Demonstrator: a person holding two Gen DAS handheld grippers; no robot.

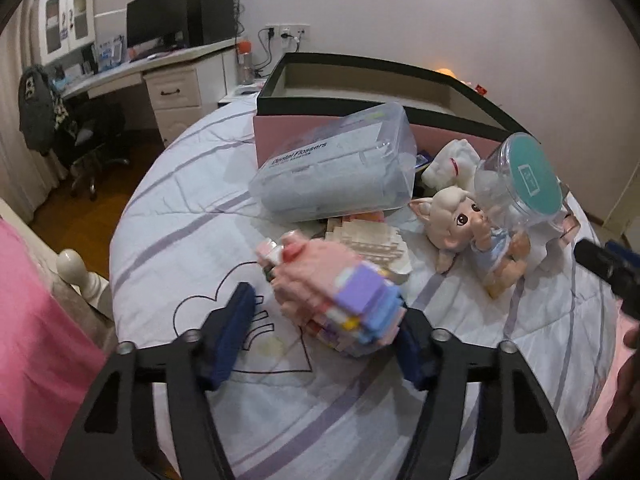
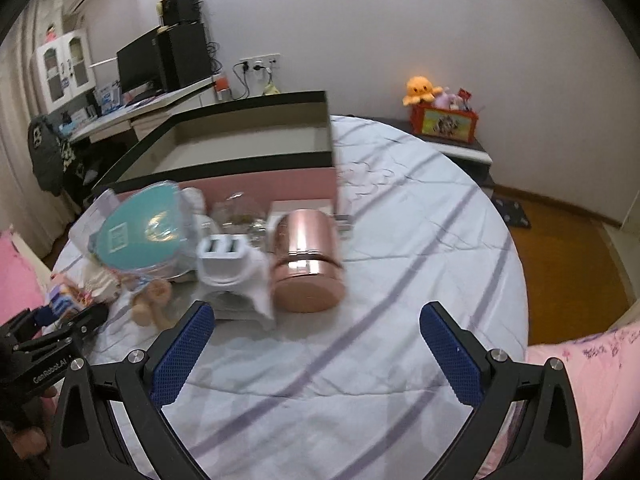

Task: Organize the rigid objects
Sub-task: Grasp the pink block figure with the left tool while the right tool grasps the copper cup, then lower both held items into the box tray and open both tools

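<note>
My left gripper (image 1: 326,334) is open, its blue pads either side of a pink and purple block-built toy (image 1: 336,288) lying on the bed; the right pad is near or against it, the left pad stands apart. Behind lie a clear dental flosser box (image 1: 336,168), a doll (image 1: 468,232), a clear jar with a teal lid (image 1: 528,176) and a white plush (image 1: 452,160). My right gripper (image 2: 316,344) is open and empty over the sheet, just short of a rose-gold canister (image 2: 308,260) and a white plug adapter (image 2: 224,256).
A large open box with black rim and pink sides (image 2: 240,148) stands behind the pile on the striped bedsheet (image 2: 400,240). A desk with monitor (image 1: 160,24) is far left. A side table with toys (image 2: 444,116) is at the back right.
</note>
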